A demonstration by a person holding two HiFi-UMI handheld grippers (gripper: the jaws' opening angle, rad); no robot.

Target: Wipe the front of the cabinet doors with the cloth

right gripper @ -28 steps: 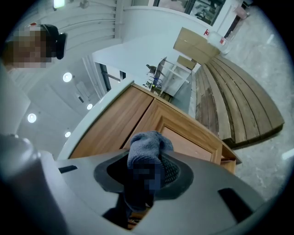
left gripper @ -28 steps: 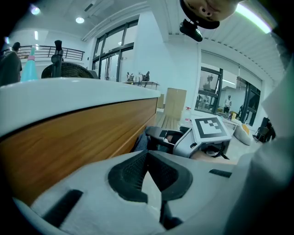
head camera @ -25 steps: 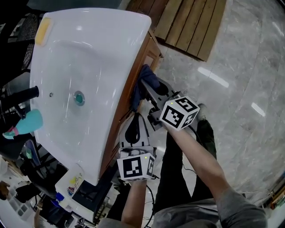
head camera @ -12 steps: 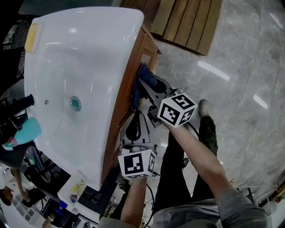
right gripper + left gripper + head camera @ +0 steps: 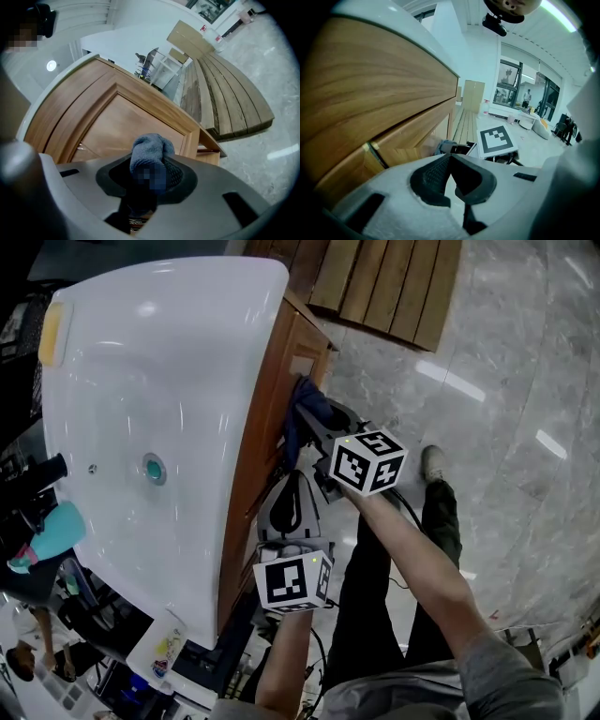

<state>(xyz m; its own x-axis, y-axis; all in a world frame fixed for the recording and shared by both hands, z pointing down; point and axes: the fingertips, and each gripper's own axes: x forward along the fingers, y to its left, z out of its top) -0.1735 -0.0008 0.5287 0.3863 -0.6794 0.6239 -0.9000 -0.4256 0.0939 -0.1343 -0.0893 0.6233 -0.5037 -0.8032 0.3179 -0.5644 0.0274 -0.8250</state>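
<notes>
A blue cloth is bunched between the jaws of my right gripper, which is shut on it and holds it against the wooden cabinet door below the white sink. My left gripper is nearer me along the same cabinet front, its black pads touching with nothing between them. The left gripper view also shows the cloth and the right gripper's marker cube farther along.
A wooden slatted platform lies on the marble floor beyond the cabinet. The person's legs and shoe stand in front of the cabinet. A teal bottle and clutter are at the sink's left.
The right gripper with the cloth has stayed pressed on the cabinet front, shifting slightly along it. The head view has drifted, so the sink sits farther left. The left gripper stays low.
</notes>
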